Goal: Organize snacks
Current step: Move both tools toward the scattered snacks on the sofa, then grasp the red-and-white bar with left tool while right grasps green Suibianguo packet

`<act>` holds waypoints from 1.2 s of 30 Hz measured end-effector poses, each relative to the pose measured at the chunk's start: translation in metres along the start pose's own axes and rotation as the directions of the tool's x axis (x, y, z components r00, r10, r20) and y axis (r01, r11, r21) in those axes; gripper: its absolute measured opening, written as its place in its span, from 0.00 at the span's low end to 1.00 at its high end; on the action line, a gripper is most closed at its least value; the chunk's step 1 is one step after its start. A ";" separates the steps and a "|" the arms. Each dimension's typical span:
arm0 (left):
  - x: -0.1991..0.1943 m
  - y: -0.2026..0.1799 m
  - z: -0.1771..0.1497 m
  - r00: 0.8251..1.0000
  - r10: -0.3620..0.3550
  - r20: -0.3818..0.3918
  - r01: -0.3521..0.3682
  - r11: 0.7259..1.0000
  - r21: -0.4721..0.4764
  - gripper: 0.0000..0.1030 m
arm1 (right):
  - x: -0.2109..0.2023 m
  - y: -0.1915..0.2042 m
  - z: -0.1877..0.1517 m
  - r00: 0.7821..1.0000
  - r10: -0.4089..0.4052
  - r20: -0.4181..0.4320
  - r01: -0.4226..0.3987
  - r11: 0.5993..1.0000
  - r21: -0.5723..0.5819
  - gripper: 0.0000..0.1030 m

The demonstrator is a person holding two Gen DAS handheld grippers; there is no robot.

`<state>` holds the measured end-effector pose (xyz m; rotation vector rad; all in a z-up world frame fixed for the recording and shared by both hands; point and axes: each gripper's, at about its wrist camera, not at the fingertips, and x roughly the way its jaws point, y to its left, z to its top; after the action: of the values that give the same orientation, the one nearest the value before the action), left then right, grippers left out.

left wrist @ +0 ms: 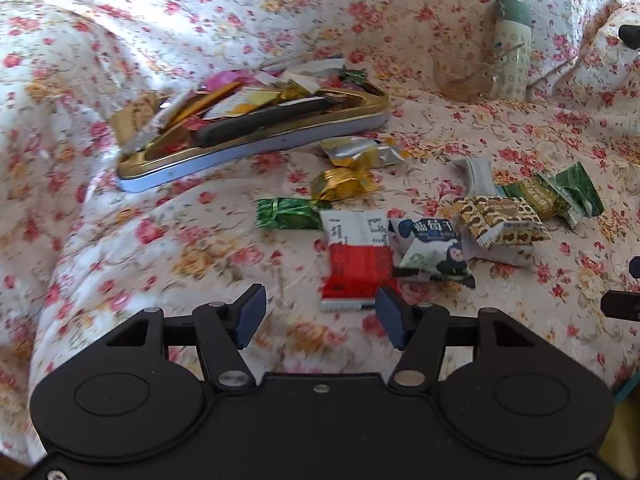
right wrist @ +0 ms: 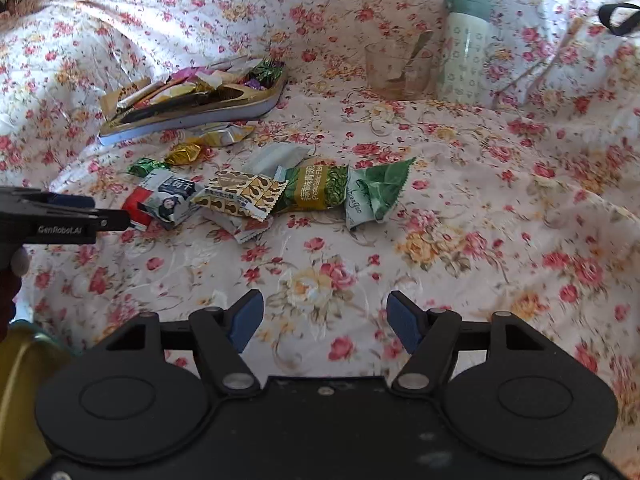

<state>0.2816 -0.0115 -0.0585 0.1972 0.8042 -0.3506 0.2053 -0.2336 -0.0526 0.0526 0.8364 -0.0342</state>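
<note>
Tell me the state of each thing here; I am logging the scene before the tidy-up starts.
tin tray: open, heaped with wrappers
red and white packet: sealed, loose on cloth
gold candy: wrapped
glass cup: upright, spoon inside
bottle: upright, capped
left gripper: open, empty
right gripper: open, empty
</note>
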 end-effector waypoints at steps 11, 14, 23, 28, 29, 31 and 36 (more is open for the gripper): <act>0.036 0.014 0.026 0.999 -0.042 0.002 0.042 0.999 -0.012 0.76 | 0.032 -0.002 0.018 1.000 -0.008 -0.003 0.008 1.000 -0.021 0.71; 0.042 0.021 0.028 0.999 -0.047 0.016 0.047 0.999 -0.022 0.83 | 0.038 0.002 0.023 1.000 -0.010 0.012 0.011 0.998 -0.054 0.71; 0.050 0.036 0.021 0.993 -0.026 0.117 0.031 0.999 -0.039 0.89 | 0.060 -0.003 0.042 0.998 -0.006 0.058 0.009 0.999 -0.046 0.70; 0.048 0.037 0.021 0.991 -0.025 0.129 0.031 0.998 -0.047 0.89 | 0.075 -0.015 0.055 0.995 -0.048 0.089 0.046 0.999 0.028 0.69; 0.048 0.037 0.021 0.991 -0.020 0.131 0.026 0.999 -0.046 0.89 | 0.078 -0.017 0.058 0.993 -0.065 0.093 0.061 0.997 0.049 0.69; 0.048 0.035 0.019 0.991 -0.010 0.134 0.015 0.999 -0.041 0.89 | 0.084 -0.023 0.063 0.991 -0.083 0.108 0.073 0.993 0.094 0.69; 0.048 0.035 0.018 0.991 -0.006 0.136 0.012 0.999 -0.043 0.89 | 0.093 -0.038 0.072 0.984 -0.112 0.137 0.078 0.970 0.228 0.69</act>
<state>0.3377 0.0043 -0.0794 0.1269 0.6774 -0.3507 0.3194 -0.2772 -0.0748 0.2182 0.6825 -0.2200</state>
